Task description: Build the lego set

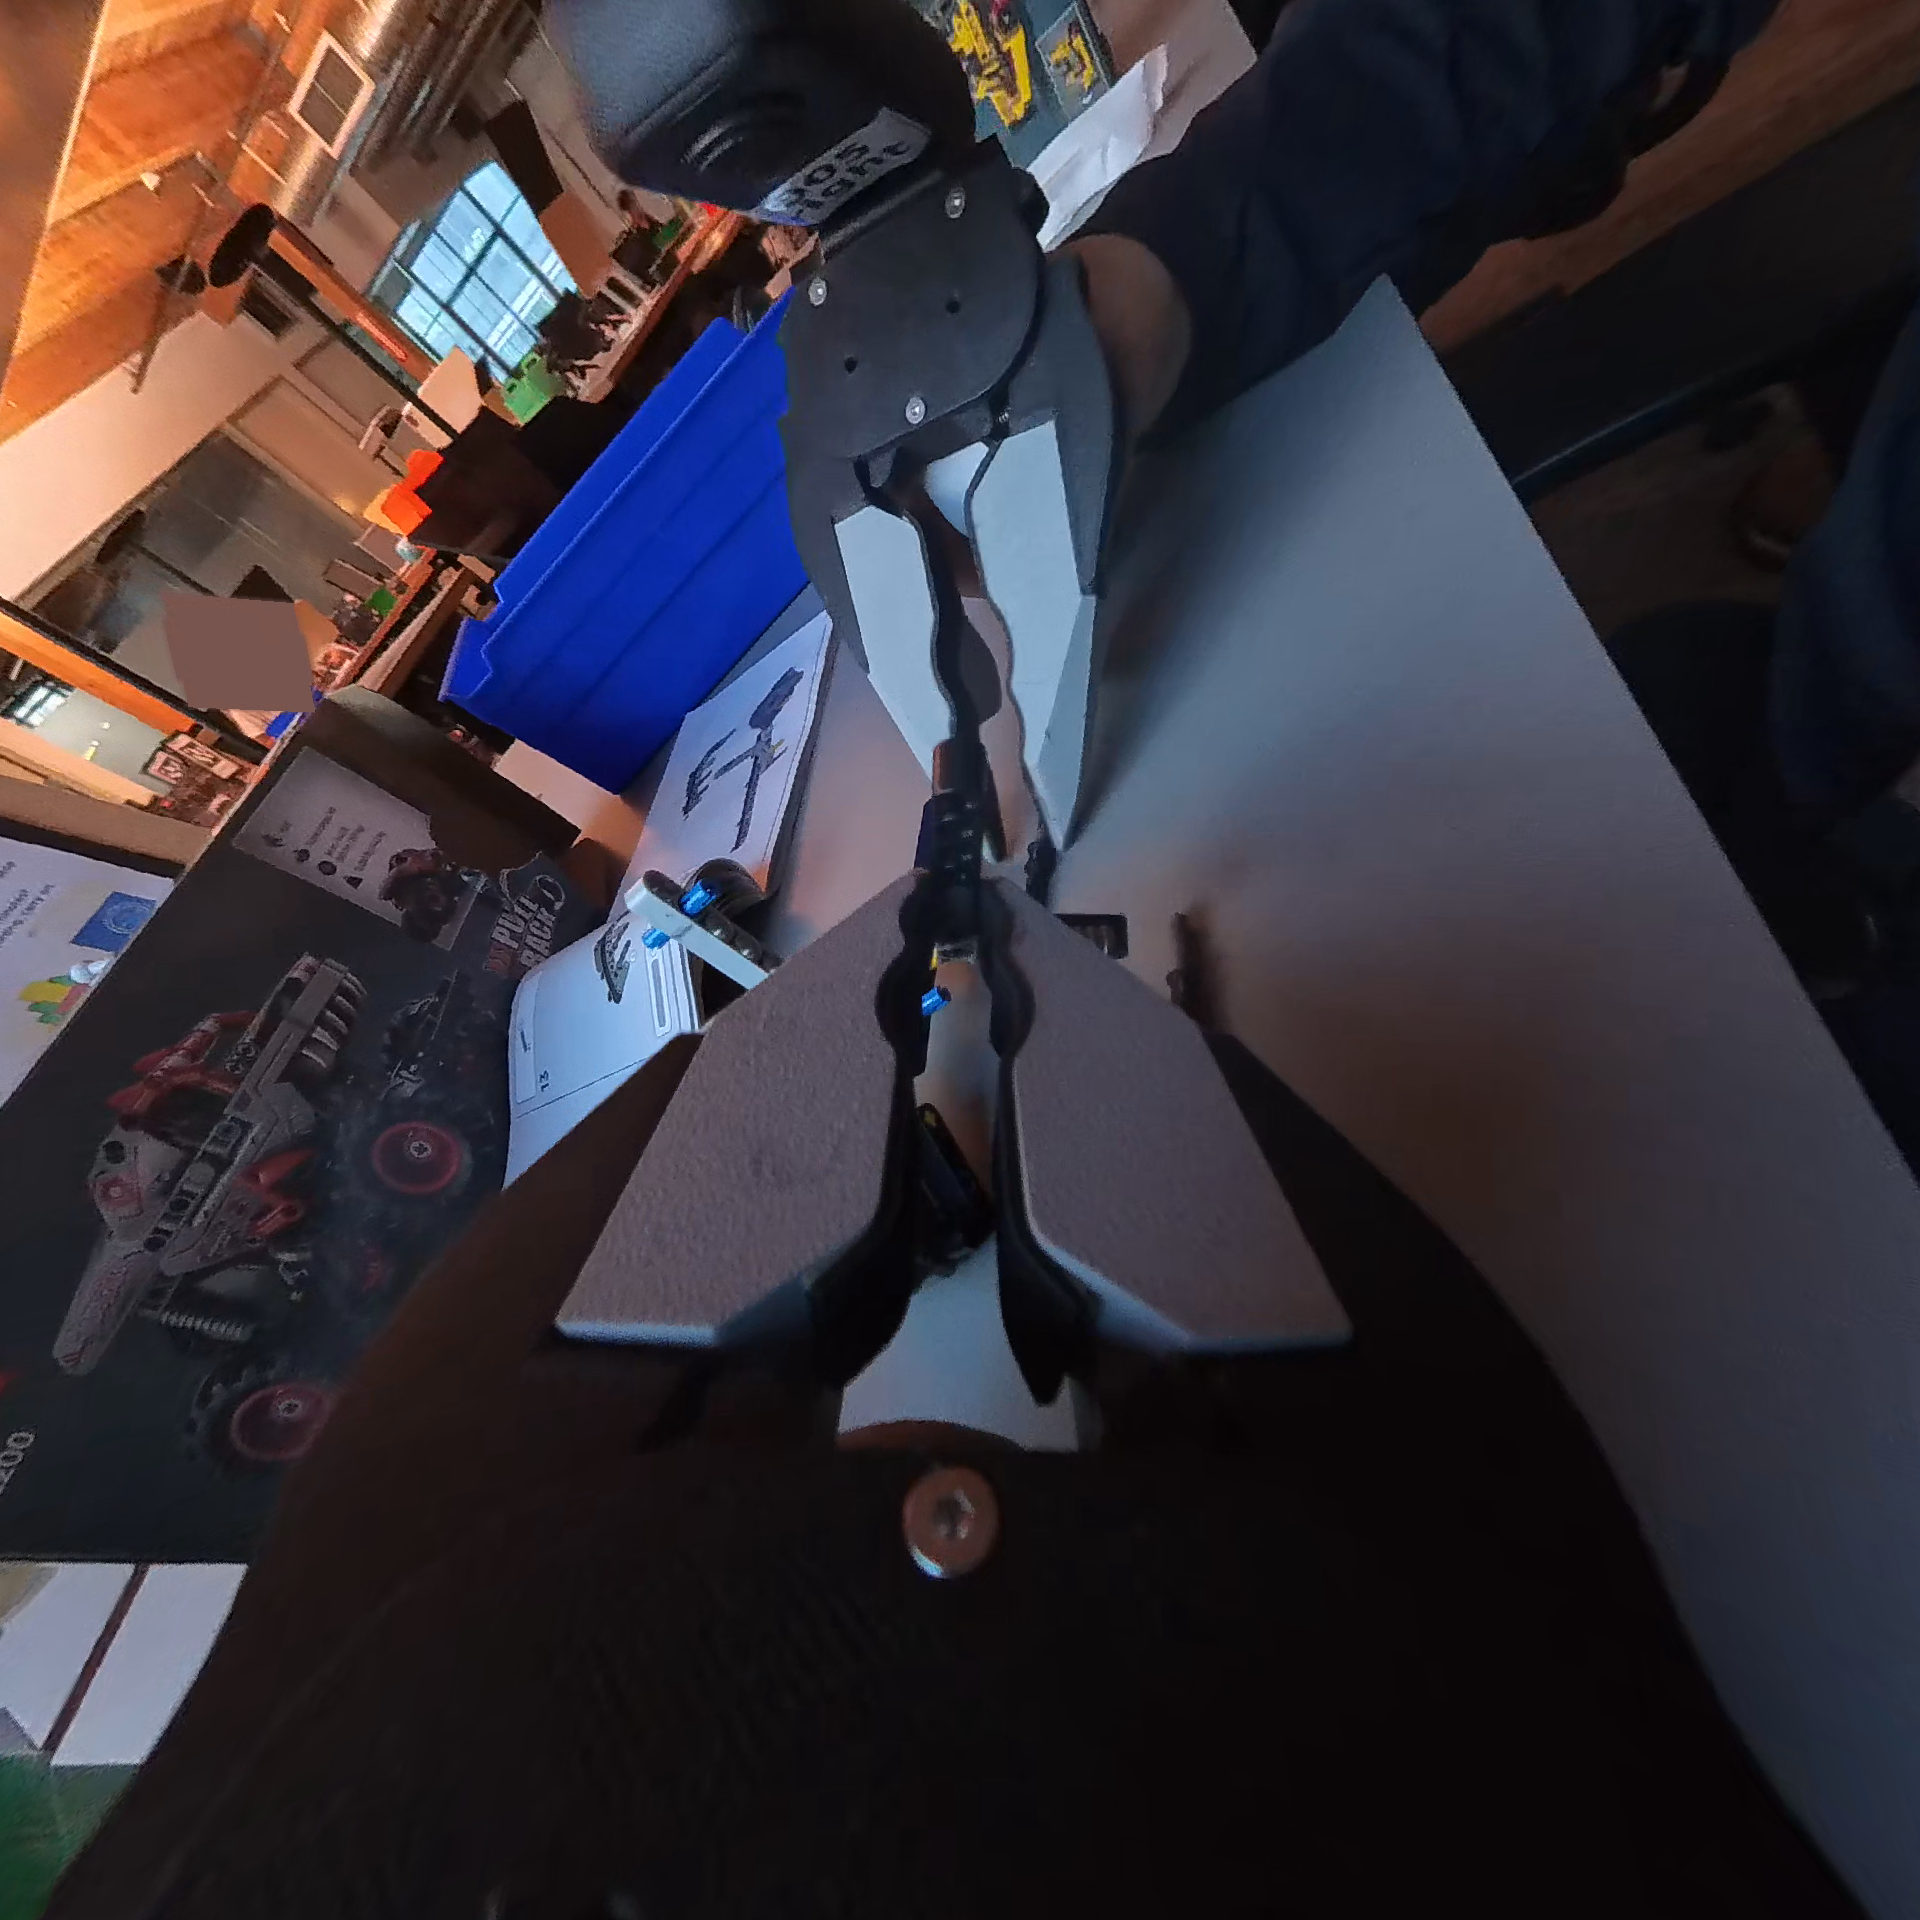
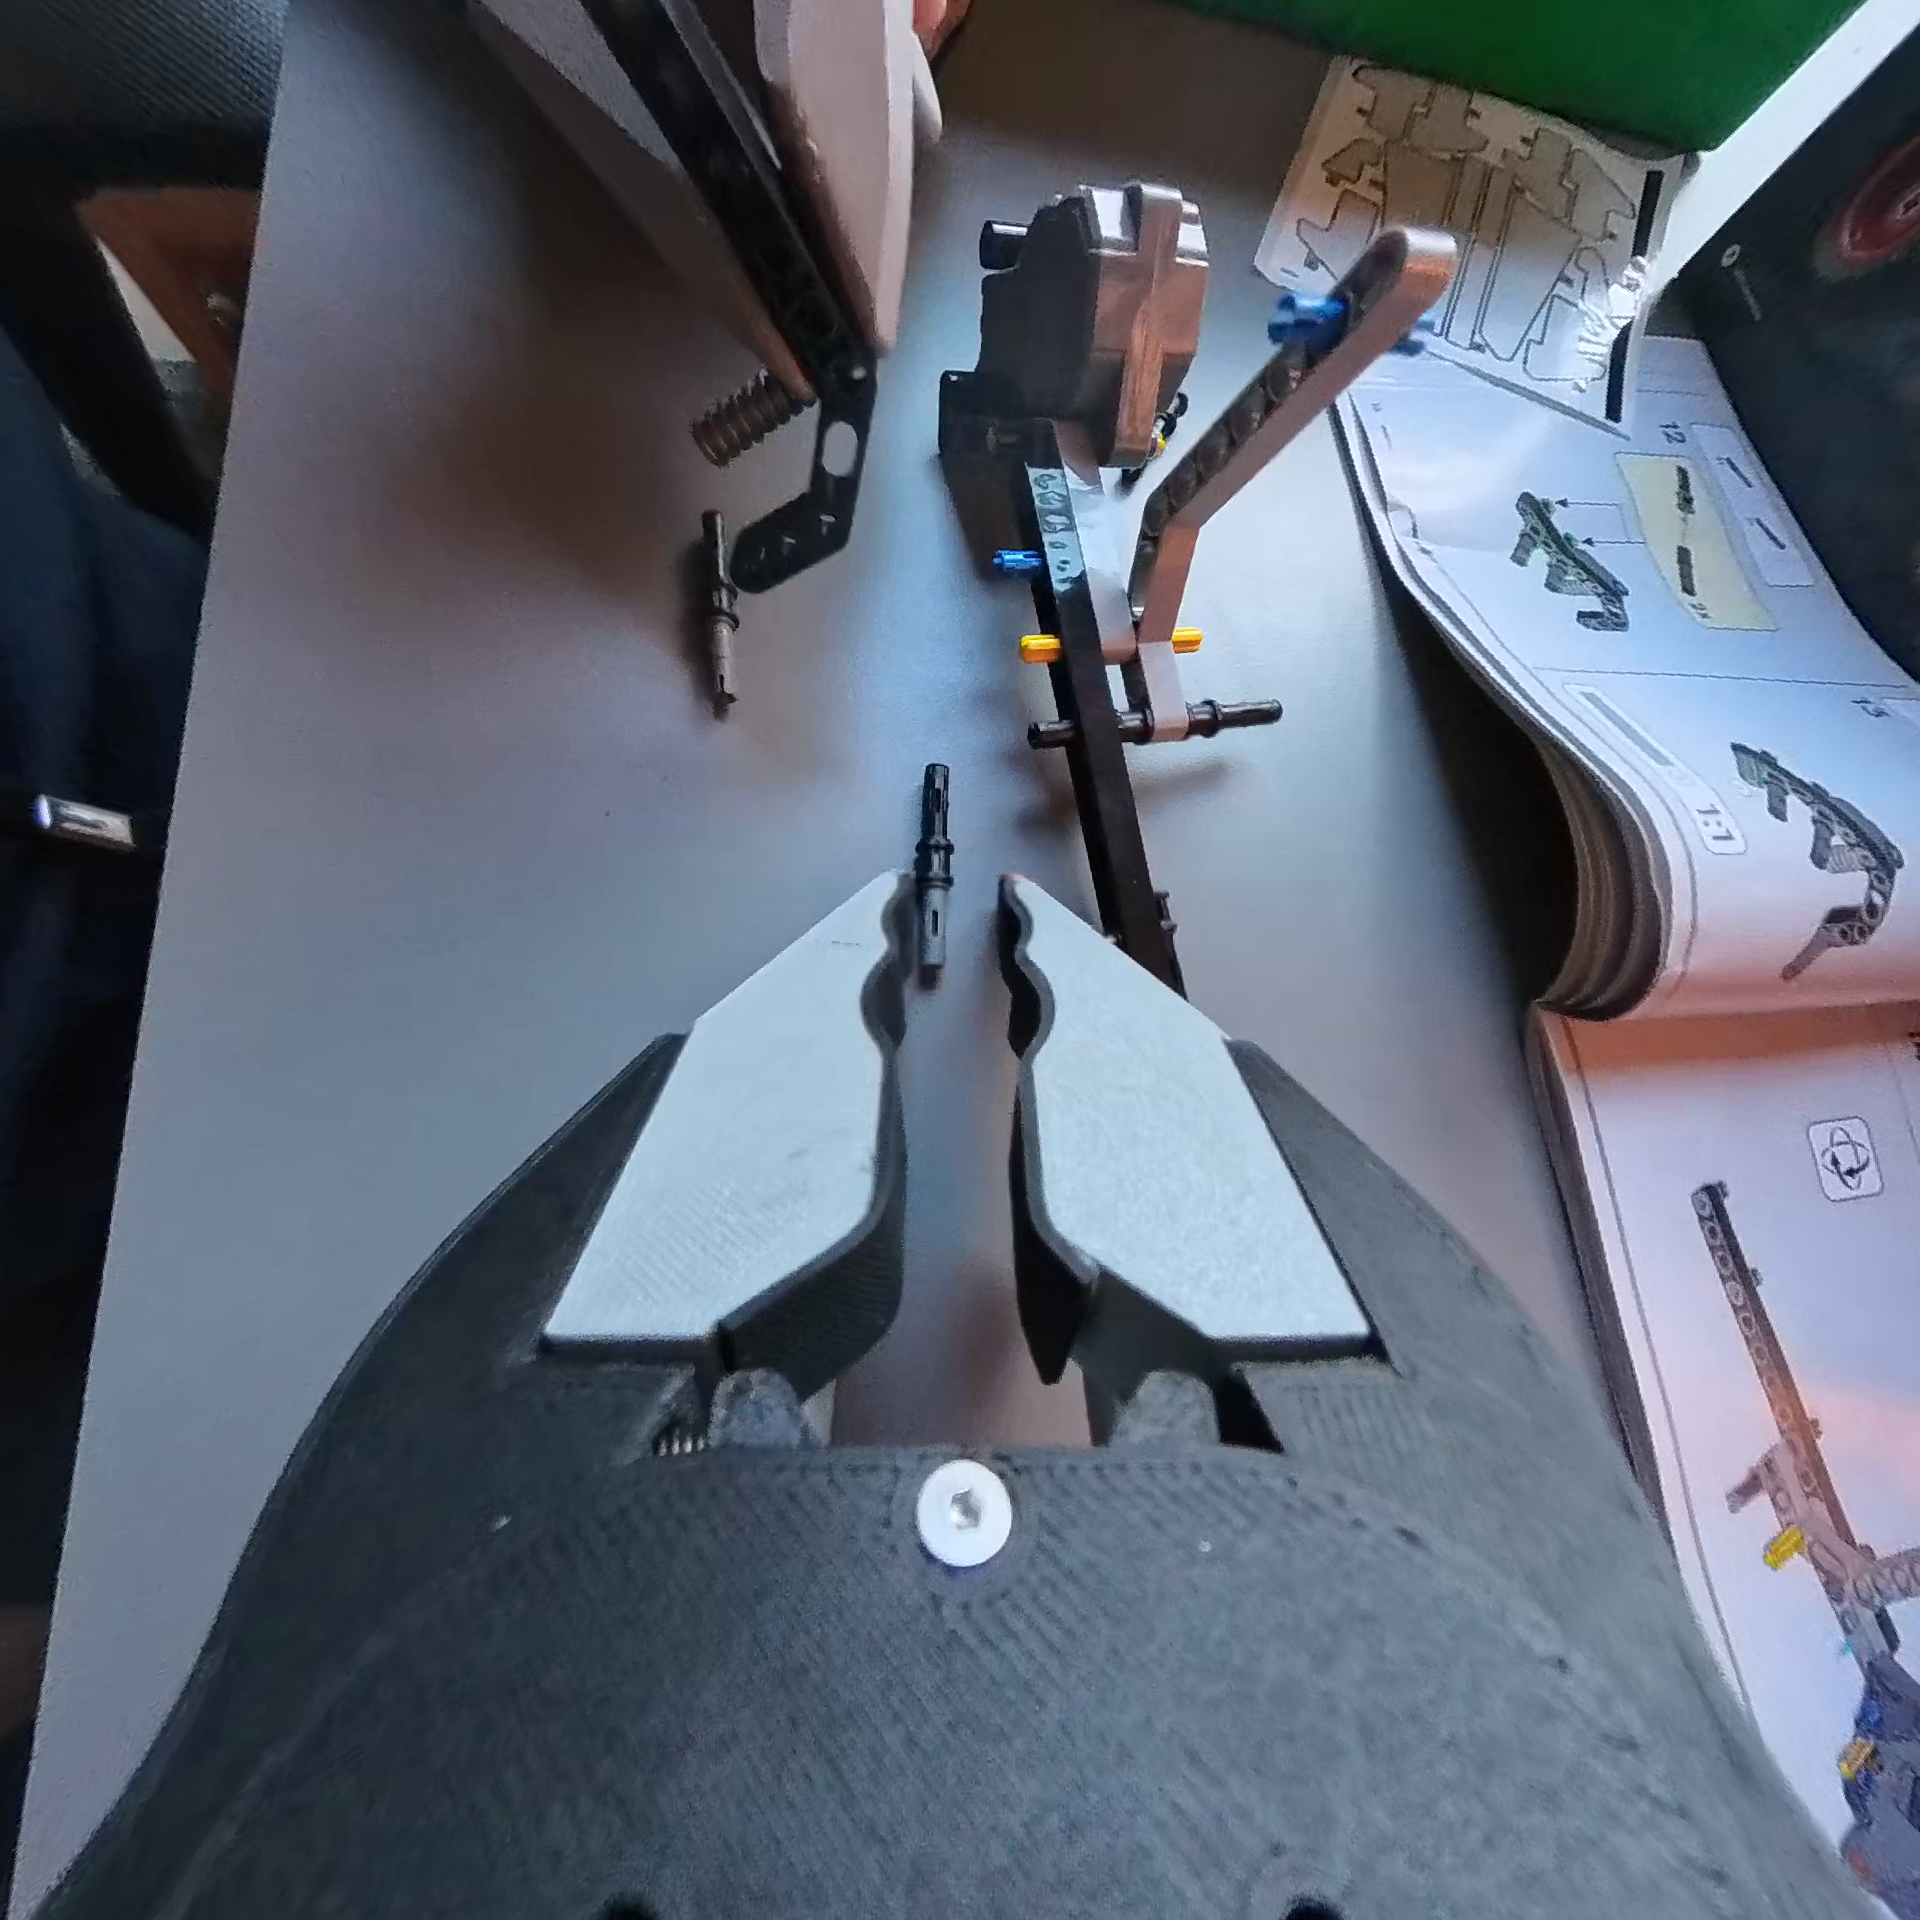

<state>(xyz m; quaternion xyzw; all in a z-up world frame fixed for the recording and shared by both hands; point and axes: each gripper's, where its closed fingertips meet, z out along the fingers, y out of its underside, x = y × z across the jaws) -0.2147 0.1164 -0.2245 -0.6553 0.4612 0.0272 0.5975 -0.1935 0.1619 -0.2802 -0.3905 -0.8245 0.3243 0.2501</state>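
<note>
My left gripper (image 1: 956, 896) is shut on a black bent beam (image 1: 951, 1174). In the right wrist view that beam (image 2: 821, 457) sticks out of the left gripper's fingers (image 2: 862, 156) at the top left, just over the table. My right gripper (image 2: 951, 904) is open and low over the table, with a short black pin (image 2: 932, 873) lying between its fingertips, close to the left finger. The partial build lies to the right of it: a grey motor block (image 2: 1101, 312), a long black beam (image 2: 1107, 758), a grey beam (image 2: 1288, 405) and blue and yellow pins.
A second dark pin (image 2: 717, 613) and a spring (image 2: 748, 416) lie near the bent beam's end. The open instruction booklet (image 2: 1714, 727) lies on the right of the grey table (image 2: 468, 935). The set's box (image 1: 260, 1143) and blue bins (image 1: 644, 582) stand beyond.
</note>
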